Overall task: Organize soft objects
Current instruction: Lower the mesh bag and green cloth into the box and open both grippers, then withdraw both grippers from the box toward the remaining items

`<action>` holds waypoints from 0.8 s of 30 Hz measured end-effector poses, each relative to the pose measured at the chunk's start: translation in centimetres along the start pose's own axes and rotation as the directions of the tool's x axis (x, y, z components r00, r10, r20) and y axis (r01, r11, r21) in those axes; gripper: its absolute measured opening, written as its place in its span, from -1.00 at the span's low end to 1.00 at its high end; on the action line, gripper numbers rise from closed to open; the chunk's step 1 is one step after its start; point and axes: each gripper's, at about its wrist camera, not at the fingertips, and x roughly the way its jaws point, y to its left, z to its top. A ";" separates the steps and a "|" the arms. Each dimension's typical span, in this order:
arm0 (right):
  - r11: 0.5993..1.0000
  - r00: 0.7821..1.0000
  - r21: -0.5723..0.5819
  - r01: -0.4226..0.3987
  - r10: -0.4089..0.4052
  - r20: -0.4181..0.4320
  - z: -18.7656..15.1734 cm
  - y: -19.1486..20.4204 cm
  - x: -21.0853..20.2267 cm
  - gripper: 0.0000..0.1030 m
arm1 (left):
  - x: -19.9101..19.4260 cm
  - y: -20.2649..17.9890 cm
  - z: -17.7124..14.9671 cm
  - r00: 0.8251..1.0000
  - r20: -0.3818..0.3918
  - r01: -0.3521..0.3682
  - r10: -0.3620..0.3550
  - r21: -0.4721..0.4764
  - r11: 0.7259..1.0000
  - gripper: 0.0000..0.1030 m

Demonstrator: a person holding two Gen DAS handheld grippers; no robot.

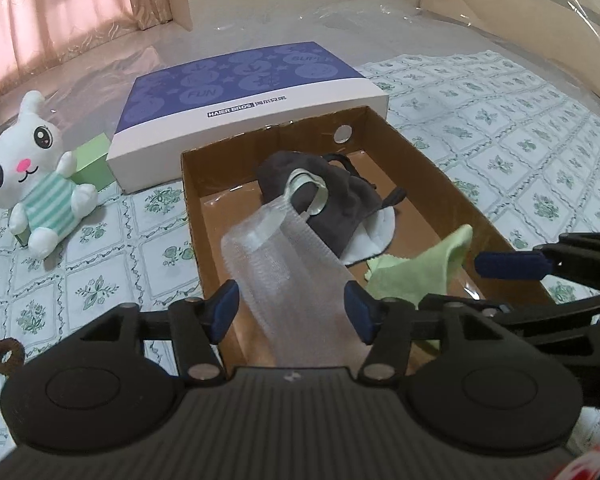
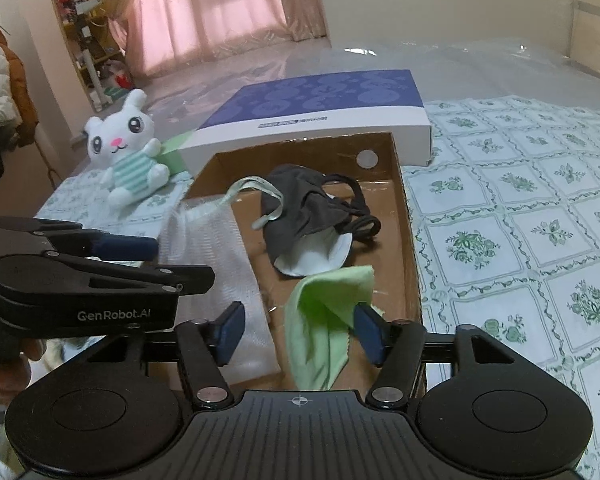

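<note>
An open cardboard box (image 1: 440, 184) lies on the patterned bed cover. A dark grey face mask (image 1: 340, 204) with a white lining rests inside it. A white mesh cloth (image 1: 284, 264) with a pale loop drapes over the box's near left part, between the jaws of my left gripper (image 1: 294, 306), which stand open. In the right wrist view a light green cloth (image 2: 324, 312) hangs in the box between the open jaws of my right gripper (image 2: 300, 332), against the right-hand pad. A white plush rabbit (image 1: 32, 168) in a striped shirt sits left of the box.
The box's purple-and-white lid (image 1: 240, 80) lies just behind it. A green block (image 1: 94, 160) stands by the rabbit, and a small brown ring (image 1: 6, 356) lies at the near left. Clear plastic sheeting covers the far bed. Pink curtains and a shelf (image 2: 80, 20) stand beyond.
</note>
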 end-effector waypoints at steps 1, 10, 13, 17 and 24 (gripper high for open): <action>1.000 1.000 0.001 -0.001 0.001 0.002 -0.1 0.1 -0.3 0.21 | -0.3 0.0 -0.1 1.000 0.002 0.002 -0.002 0.001 1.000 0.14; 0.999 0.999 0.053 -0.009 0.007 0.037 -1.2 0.4 -3.8 0.27 | -3.1 -0.2 -2.1 1.000 0.006 0.026 -0.026 -0.012 1.000 0.14; 0.998 0.999 0.064 -0.010 0.007 0.048 -1.5 0.6 -4.9 0.27 | -4.4 -0.1 -2.7 0.999 0.013 0.038 -0.037 -0.033 0.999 0.14; 0.997 0.998 0.071 -0.018 0.013 0.067 -2.1 1.2 -6.6 0.28 | -6.3 0.1 -3.4 0.999 0.023 0.051 -0.049 -0.065 0.997 0.14; 0.994 0.992 0.094 -0.048 0.036 0.119 -3.3 2.4 -9.7 0.29 | -10.6 0.1 -5.0 0.995 0.058 0.084 -0.079 -0.104 0.991 0.15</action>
